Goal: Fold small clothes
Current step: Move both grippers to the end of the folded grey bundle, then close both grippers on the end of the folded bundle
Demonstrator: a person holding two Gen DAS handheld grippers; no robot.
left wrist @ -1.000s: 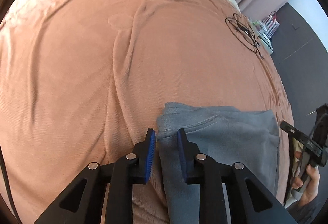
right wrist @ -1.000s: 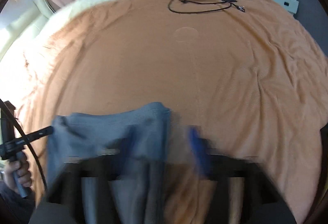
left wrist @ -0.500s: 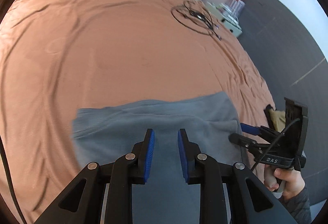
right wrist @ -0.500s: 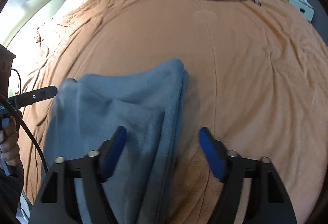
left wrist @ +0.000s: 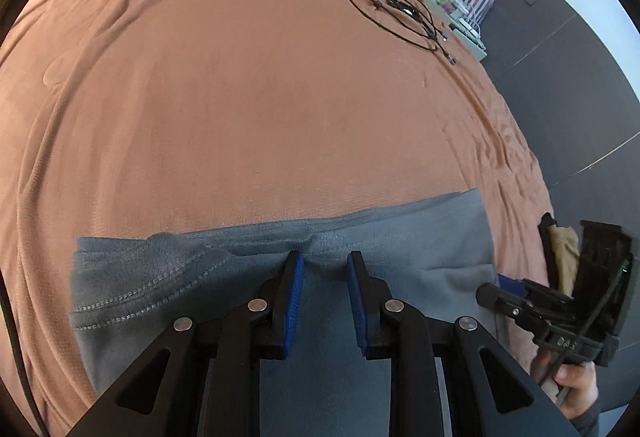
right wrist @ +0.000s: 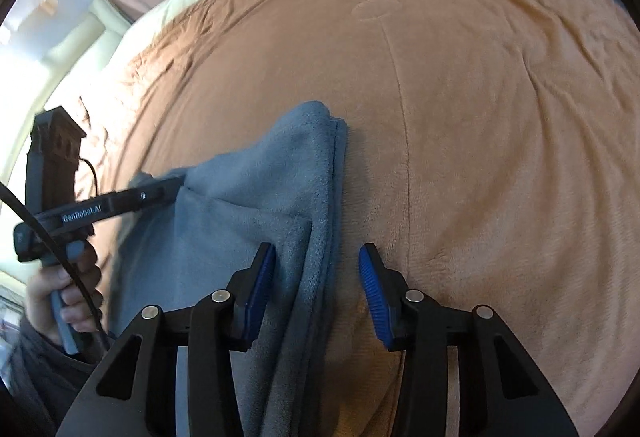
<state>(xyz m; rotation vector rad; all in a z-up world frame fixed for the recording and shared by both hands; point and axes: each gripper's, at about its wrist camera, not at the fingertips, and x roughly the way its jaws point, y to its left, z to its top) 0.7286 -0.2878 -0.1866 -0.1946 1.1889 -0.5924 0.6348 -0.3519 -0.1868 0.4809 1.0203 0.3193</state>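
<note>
The bed [left wrist: 248,109], covered by an orange-brown blanket [right wrist: 500,141], carries everything. A grey garment [left wrist: 400,249] lies folded in layers at the near edge of the bed, its stitched hem towards the left in the left wrist view, its stacked fold edge running away from the camera in the right wrist view.

The left gripper [left wrist: 325,277] points steeply down over the middle of the garment. Its jaws stand narrowly apart with cloth below and between them; the pads do not visibly press on it, so the grip is released. In the right wrist view its tip lies at the garment's left corner, and the person's left hand [right wrist: 60,293] wraps the handle from below.

The right gripper [right wrist: 316,273] also points steeply down, straddling the garment's fold edge. Its jaws are closing with that edge between them, the pads not yet touching. The right hand [left wrist: 572,393] grips its handle at the bed's right edge.

A coil of black cable [left wrist: 400,13] lies at the far right corner of the bed, well apart from the garment.
</note>
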